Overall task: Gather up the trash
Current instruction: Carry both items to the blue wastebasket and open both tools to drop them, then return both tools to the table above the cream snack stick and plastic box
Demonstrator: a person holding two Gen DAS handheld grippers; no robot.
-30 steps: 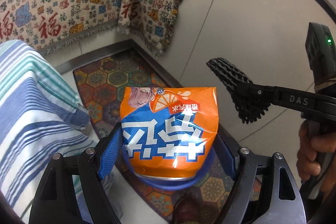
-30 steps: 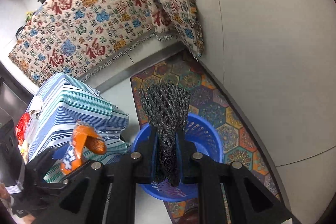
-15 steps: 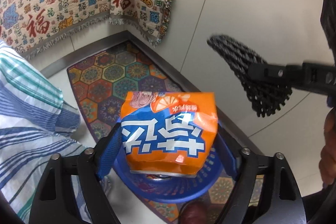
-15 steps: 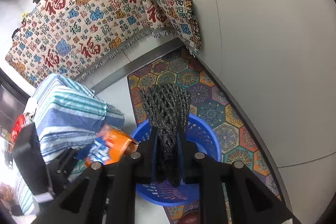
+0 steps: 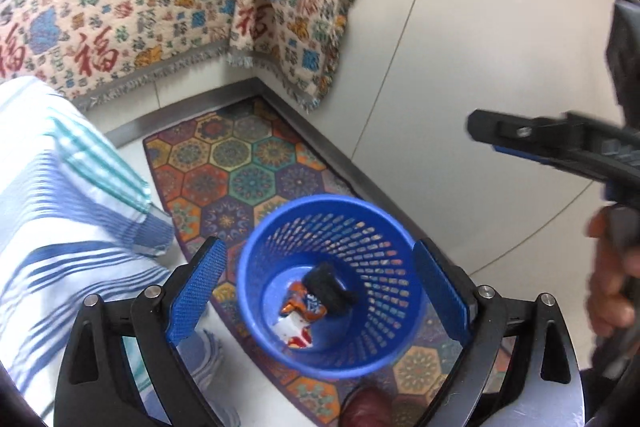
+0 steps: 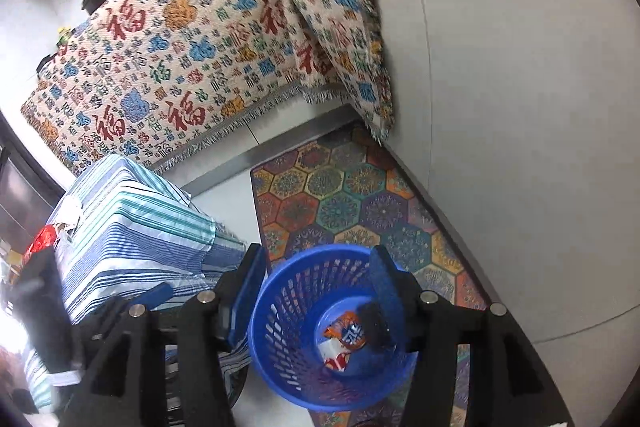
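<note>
**newbie_ops:** ok where's your trash at right now? can't tell from my end.

**bin_watcher:** It's all in the blue basket (image 5: 372, 307). Your orange snack bag (image 5: 302, 303) is lying crumpled on the bottom, the black foam net (image 5: 328, 287) sits right on top of it, touching, and there's a white and red wrapper (image 5: 294, 331) just beside them, also on the bottom. Same pile shows in your right wrist view: orange snack bag (image 6: 346, 335), black foam net (image 6: 374, 323), white and red wrapper (image 6: 334, 357).

**newbie_ops:** and the tools? you still gripping anything?

**bin_watcher:** Nope. Your left gripper (image 5: 320, 291) hangs over the basket with its blue pads spread wide and opening, nothing between them, you just see the basket mouth through the gap. Your right gripper (image 6: 318, 291) is opening too, jaws partway apart, nothing pinched. In the left wrist view it pokes in from the right edge with your hand (image 5: 612, 275) on the handle.

**newbie_ops:** where's the basket sitting?

**bin_watcher:** On the hexagon-pattern rug (image 5: 240, 179), toward its near end, close to the grey wall (image 5: 480, 67). The striped cloth (image 5: 60, 207) hangs off something to your left of the basket, and the patterned blanket (image 6: 180, 59) drapes down beyond the rug's far edge. The basket stands upright, tilt hard to judge through the fisheye.
</note>
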